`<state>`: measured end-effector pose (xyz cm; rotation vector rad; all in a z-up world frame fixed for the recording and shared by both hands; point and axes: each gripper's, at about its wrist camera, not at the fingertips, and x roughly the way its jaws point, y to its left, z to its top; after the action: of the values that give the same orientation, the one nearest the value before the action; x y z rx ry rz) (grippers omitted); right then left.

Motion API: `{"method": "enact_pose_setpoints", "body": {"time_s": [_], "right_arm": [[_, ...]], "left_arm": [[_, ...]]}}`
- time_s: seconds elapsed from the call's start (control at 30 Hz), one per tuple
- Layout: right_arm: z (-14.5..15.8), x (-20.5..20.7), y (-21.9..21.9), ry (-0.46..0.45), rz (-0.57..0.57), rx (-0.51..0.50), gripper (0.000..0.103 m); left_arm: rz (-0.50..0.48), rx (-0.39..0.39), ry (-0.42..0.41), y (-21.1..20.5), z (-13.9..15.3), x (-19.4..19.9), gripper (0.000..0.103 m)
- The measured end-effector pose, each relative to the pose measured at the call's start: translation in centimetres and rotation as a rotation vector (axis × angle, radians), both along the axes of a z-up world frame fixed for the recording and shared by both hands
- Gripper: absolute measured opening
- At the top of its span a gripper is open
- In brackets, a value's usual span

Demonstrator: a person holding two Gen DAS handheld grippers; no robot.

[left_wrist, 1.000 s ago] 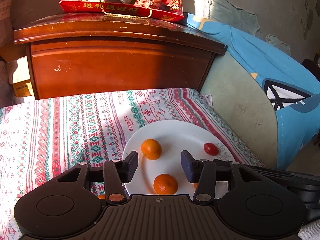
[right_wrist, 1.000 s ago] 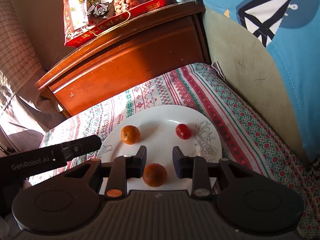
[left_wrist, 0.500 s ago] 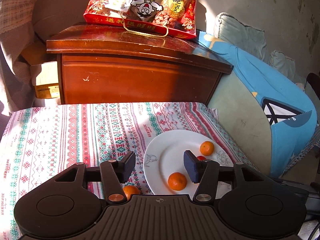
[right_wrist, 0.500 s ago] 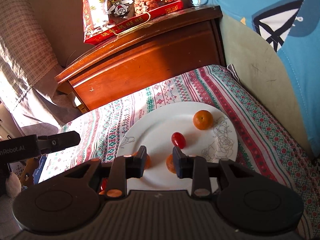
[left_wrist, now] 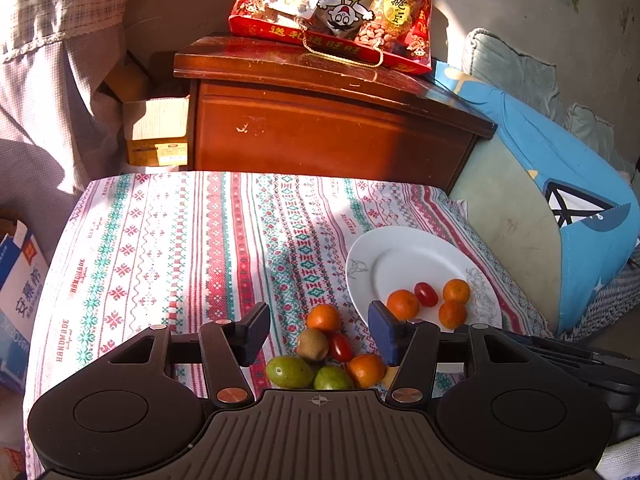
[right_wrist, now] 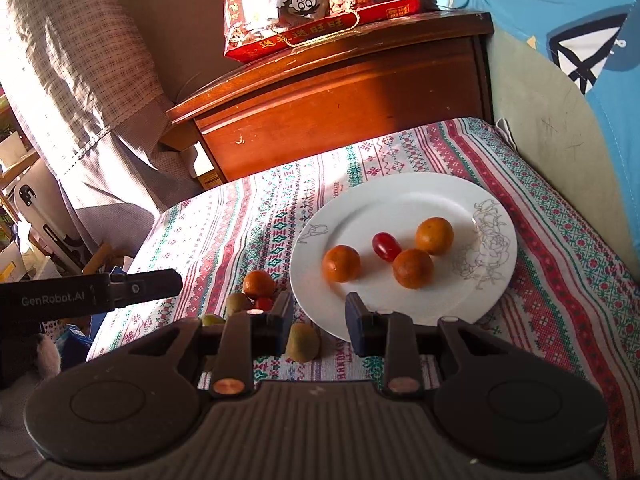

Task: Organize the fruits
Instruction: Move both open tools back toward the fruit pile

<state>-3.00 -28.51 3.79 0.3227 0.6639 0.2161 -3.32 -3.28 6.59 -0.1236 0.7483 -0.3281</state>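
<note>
The left gripper (left_wrist: 318, 332), jaws just widened and released, hangs above loose fruit at the white plate's (right_wrist: 400, 196) nine o'clock; the right gripper (right_wrist: 318, 320) is empty, jaws apart.

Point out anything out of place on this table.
A pile of loose fruit lies on the tablecloth beside the plate, not on it: oranges, kiwis, green fruits, a small tomato. Only three oranges and one tomato sit on the plate.

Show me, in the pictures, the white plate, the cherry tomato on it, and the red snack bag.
white plate (right_wrist: 384, 208), right wrist view, bare far part.
cherry tomato (right_wrist: 386, 246), right wrist view, middle.
red snack bag (left_wrist: 336, 8), left wrist view, front face.
</note>
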Motion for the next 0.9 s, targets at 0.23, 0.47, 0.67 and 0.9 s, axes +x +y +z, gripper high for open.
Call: {"method": "enact_pose_setpoints", "body": {"time_s": [0.23,0.47,0.67,0.9], "right_arm": [[-1.1,-1.2,1.3,0.026,0.023,-0.008,0.031],[-2.1,-1.4,2.2,0.048,0.039,-0.018,0.031],[-3.1,-0.7,2.6,0.064,0.034,-0.027,0.031],[-3.7,0.1,2.9,0.065,0.029,-0.047,0.031]], "left_arm": [[0.007,0.035,0.036,0.8,-1.3,-1.4,0.054],[-0.008,0.076,0.065,1.1,-2.7,-2.5,0.054],[-0.025,0.11,0.075,1.2,-3.7,-2.9,0.054],[-0.068,0.155,0.054,0.3,-4.6,-3.1,0.053]]}}
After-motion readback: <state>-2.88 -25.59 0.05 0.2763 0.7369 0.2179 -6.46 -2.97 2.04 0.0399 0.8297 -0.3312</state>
